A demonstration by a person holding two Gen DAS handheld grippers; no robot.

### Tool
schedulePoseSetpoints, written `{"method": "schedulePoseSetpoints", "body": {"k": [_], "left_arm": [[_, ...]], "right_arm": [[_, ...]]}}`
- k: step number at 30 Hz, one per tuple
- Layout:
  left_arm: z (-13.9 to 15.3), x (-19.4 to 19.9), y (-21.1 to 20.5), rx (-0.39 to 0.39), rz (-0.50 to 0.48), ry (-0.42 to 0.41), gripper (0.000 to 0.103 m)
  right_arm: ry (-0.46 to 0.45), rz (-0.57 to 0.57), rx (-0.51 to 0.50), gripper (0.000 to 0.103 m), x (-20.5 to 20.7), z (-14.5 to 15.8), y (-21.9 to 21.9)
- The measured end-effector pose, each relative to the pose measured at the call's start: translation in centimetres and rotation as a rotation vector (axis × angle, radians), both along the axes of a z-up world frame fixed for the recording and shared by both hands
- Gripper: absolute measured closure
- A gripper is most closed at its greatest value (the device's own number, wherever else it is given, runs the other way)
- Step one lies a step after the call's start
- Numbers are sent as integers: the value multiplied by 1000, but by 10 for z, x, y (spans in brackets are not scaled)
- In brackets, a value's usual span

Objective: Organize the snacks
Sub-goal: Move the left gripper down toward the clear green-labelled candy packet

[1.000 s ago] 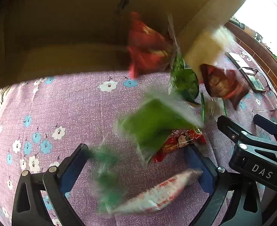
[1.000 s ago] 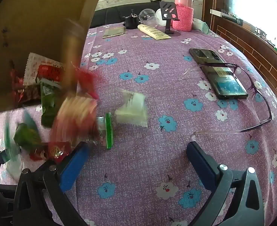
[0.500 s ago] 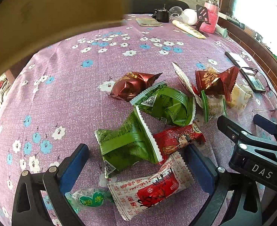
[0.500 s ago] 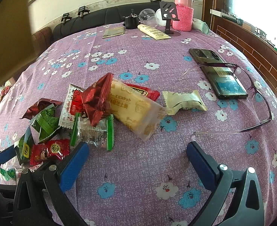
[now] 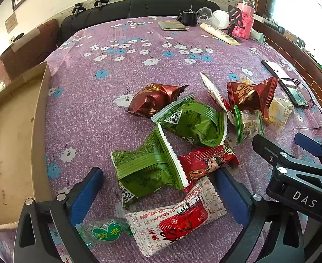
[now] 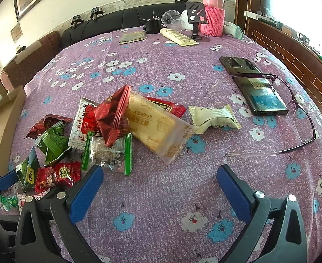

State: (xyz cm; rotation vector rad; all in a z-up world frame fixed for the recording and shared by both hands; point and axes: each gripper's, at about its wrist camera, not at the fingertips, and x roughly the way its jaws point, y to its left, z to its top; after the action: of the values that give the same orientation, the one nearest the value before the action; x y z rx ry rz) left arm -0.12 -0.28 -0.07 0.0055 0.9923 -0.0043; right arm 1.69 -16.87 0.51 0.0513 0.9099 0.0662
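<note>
Both grippers gape wide, empty. Our left gripper [image 5: 158, 188] straddles the green packet [image 5: 147, 166], its long axis roughly crosswise between our fingers; cardboard box [image 5: 14, 144] lies left. Right gripper [image 6: 158, 186] is farther, probably nearer the biscuit pack [image 6: 156, 127].

Purple flowered tablecloth [image 6: 161, 188], green wrappers [image 5: 147, 164]

- The left gripper [image 5: 158, 188] is showing black plastic arms, blue pads [image 5: 85, 194] and silver screws.
- The right gripper [image 6: 160, 188] is wearing the same black frame and blue pads [image 6: 232, 191]; white "DAS" lettering is showing on its side.
</note>
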Motion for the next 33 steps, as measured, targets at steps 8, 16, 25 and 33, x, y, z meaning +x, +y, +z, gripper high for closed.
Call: {"method": "schedulePoseSetpoints", "body": {"k": [8, 16, 25, 33], "left_arm": [[0, 0, 0, 0, 0, 0, 0], [0, 0, 0, 1, 0, 0, 0], [5, -1, 6, -21, -98, 60, 1], [25, -39, 31, -103, -191, 1, 1]], "right_arm": [[0, 0, 0, 0, 0, 0, 0], [0, 0, -1, 0, 0, 0, 1], [18, -1, -87, 1, 3, -2, 11], [18, 0, -72, 0, 0, -1, 7]]}}
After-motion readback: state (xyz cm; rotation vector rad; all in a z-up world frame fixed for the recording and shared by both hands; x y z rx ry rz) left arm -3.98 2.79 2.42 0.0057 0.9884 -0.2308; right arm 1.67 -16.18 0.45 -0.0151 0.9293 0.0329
